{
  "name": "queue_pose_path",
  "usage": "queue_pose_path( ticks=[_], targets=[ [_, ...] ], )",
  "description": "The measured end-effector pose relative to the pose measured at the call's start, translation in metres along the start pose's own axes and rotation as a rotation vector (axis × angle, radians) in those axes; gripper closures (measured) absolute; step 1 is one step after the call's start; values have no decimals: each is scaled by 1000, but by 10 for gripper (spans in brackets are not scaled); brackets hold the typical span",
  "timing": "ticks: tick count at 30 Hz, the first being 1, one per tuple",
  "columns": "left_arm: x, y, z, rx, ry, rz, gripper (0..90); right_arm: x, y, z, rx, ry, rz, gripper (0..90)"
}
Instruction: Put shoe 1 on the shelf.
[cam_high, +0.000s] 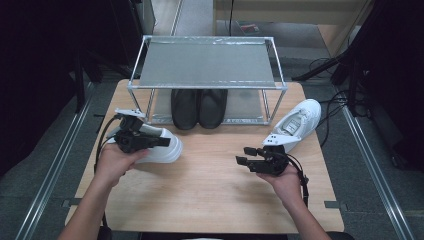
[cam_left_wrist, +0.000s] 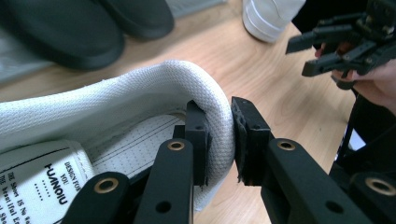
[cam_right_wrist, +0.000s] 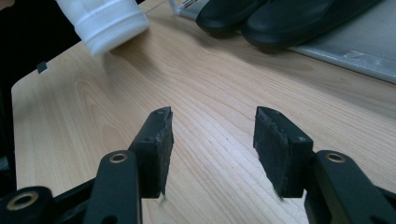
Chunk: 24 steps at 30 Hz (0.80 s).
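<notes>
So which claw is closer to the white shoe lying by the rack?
The right claw: that shoe lies just beyond it. The left claw is across the table, clamped on the other shoe.

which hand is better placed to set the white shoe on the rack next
Left. The left gripper already clamps the heel collar of the white shoe, close to the rack. The right gripper is open over the table, holding nothing.

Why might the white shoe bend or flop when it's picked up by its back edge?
The white sneaker has a soft padded heel collar, so it probably squashes where the left gripper pinches it. Held only there, its toe likely droops. It looks light, so the grip should hold.
</notes>
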<state>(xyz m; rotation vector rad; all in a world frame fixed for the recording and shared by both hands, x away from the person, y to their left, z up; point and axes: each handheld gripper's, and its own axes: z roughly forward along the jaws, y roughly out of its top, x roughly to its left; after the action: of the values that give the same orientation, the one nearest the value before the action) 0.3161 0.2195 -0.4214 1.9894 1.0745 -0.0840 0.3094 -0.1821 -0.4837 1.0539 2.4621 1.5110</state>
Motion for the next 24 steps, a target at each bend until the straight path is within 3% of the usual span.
queue_pose_path(
  ticks=[5, 24],
  targets=[
    [-18, 4, 19, 14, -21, 25, 784, 0, 1, -1, -1, 11, 32, 487],
    [-73, 11, 98, 98, -60, 103, 786, -6, 2, -10, -24, -27, 9, 488]
  ],
)
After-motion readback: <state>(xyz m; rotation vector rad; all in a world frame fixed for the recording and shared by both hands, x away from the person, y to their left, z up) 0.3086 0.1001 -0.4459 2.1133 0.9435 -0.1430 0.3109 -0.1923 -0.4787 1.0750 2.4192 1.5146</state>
